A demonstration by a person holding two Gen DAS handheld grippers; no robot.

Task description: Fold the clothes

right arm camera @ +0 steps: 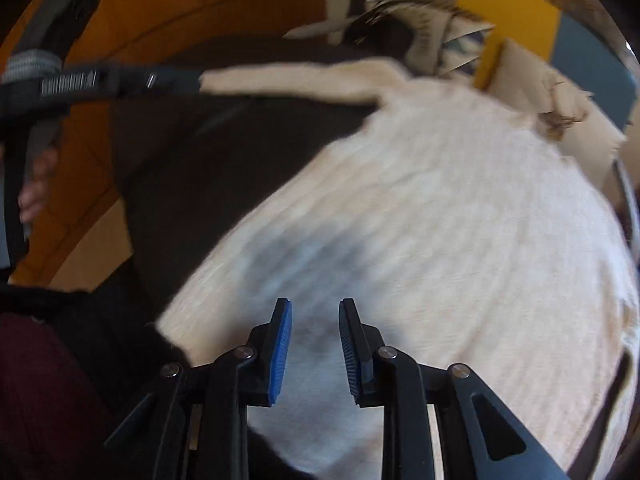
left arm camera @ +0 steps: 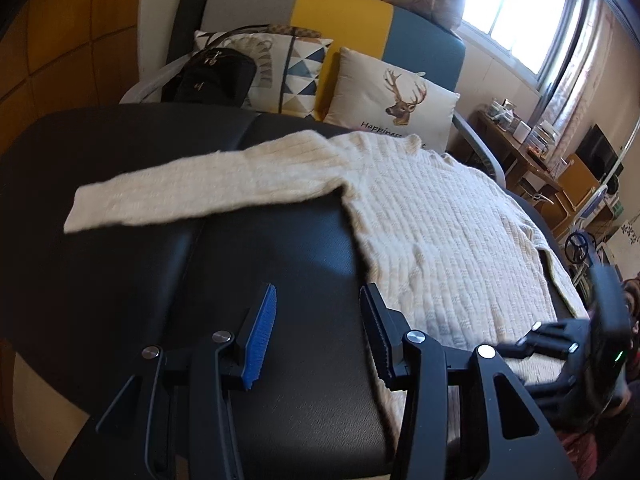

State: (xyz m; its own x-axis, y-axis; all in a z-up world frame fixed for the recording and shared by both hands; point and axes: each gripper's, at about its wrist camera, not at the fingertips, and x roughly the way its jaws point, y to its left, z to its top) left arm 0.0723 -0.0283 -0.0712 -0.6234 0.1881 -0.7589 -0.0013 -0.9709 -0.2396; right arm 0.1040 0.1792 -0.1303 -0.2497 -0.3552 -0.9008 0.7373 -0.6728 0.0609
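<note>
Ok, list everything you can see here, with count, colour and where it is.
sweater: one, cream knit, spread on the black surface, one sleeve stretched out left
black surface: one, padded, under the sweater
cushions: two, white, printed, on the sofa
sofa: one, grey, yellow and blue, behind
bag: one, black, on the sofa
window: one, bright, upper right
left gripper: fingers open, empty
right gripper: fingers apart over the sweater, empty

sweater (left arm camera: 420,216) on table (left arm camera: 160,264), cushions (left arm camera: 392,100) behind
</note>
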